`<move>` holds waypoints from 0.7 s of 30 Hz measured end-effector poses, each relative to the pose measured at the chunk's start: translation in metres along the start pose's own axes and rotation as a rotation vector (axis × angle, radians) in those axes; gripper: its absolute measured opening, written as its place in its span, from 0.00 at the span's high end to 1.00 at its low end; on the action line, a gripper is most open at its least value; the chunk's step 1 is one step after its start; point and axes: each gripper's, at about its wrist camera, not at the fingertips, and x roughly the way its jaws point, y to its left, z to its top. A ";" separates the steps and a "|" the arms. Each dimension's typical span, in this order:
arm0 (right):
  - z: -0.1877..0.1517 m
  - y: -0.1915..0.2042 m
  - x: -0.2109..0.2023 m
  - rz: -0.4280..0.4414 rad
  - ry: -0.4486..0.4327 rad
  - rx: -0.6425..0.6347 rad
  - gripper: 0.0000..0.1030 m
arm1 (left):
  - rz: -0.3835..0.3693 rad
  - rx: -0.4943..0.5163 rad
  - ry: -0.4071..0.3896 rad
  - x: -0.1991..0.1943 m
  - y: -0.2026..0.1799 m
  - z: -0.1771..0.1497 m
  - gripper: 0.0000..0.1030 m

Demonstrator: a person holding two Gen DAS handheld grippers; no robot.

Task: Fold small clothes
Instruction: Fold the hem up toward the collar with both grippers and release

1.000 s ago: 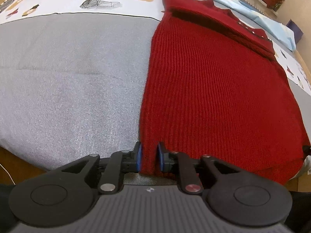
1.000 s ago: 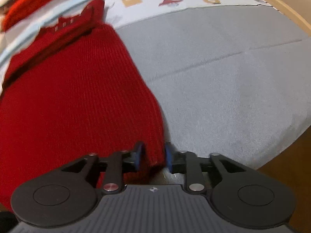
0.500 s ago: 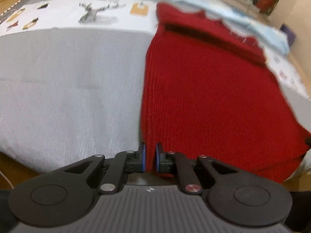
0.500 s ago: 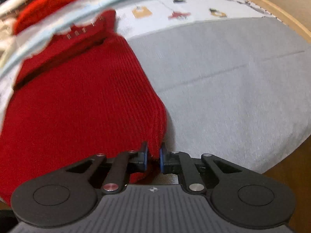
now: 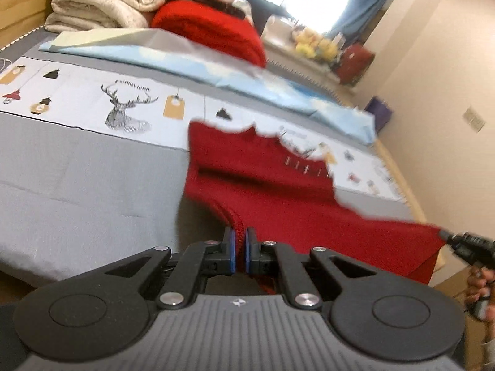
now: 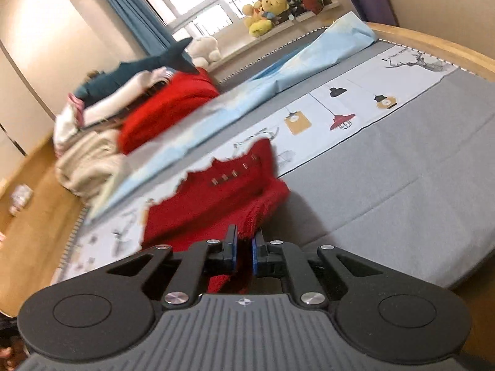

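Note:
A red knit sweater lies on the grey bed, its near hem lifted off the cover. My left gripper is shut on the hem's left corner. My right gripper is shut on the hem's right corner; the sweater stretches away from it toward its neck end with a row of small clasps. In the left wrist view the right gripper's tip shows at the far right, holding the raised hem taut.
The grey bed cover has a white printed strip and a light blue sheet beyond it. A folded red knit and stacked blankets sit at the far end. Plush toys line the windowsill.
Both grippers have closed on the hem corners and lifted them up off the bed; the views now tilt up and show the room beyond.

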 end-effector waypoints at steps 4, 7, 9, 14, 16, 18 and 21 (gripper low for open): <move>0.000 0.003 -0.046 0.042 -0.007 0.003 0.93 | -0.026 -0.047 -0.024 -0.024 0.011 0.008 0.94; 0.003 -0.003 -0.045 0.047 0.012 0.049 0.93 | 0.010 -0.071 0.000 0.006 0.025 0.025 0.94; 0.010 -0.005 -0.022 0.025 0.032 0.047 0.93 | 0.035 -0.084 0.033 0.043 0.036 0.041 0.94; 0.041 -0.014 0.076 -0.057 0.099 0.041 0.93 | 0.108 -0.089 0.094 0.137 0.064 0.090 0.94; 0.055 -0.021 0.117 -0.091 0.129 0.058 0.93 | 0.114 -0.074 0.108 0.169 0.073 0.107 0.93; 0.064 -0.025 0.150 -0.126 0.148 0.049 0.92 | 0.162 -0.123 0.094 0.196 0.088 0.113 0.93; 0.065 -0.037 0.190 -0.154 0.149 0.043 0.82 | 0.189 -0.206 0.081 0.215 0.115 0.102 0.83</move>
